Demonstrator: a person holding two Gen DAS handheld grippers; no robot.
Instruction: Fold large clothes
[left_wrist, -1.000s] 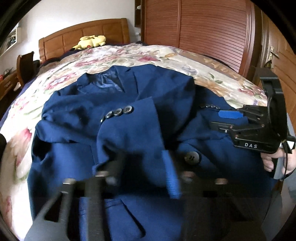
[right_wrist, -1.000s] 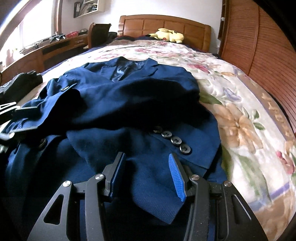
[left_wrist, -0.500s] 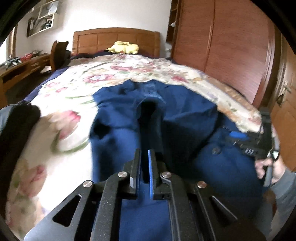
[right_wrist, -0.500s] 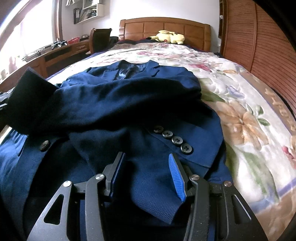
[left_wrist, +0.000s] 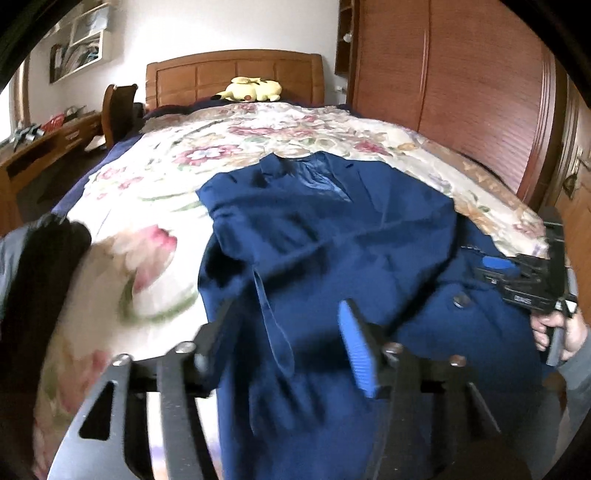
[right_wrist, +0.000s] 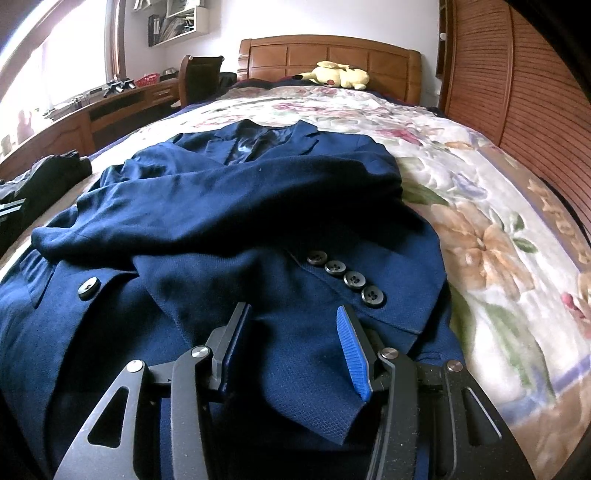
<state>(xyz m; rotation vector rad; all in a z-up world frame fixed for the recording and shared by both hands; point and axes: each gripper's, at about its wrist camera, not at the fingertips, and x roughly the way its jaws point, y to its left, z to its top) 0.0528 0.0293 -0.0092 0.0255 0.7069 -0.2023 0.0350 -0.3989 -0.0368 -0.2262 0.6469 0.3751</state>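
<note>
The navy blazer (right_wrist: 236, 229) lies face up on the floral bed (right_wrist: 498, 221), collar toward the headboard (right_wrist: 328, 55), both sleeves crossed over its chest, while the left gripper (left_wrist: 288, 332) and right gripper (right_wrist: 291, 343) hover at its hem, jaws spread and empty.

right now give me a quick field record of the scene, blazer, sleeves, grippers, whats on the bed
garment: navy blazer, collar toward the headboard
surface: floral bedspread
sleeves: both folded across the front; one cuff shows four buttons
left gripper: open, over the blazer, holding nothing
right gripper: open, over the hem, holding nothing
other: yellow plush by the headboard; dark clothes at the bed's left edge
</note>
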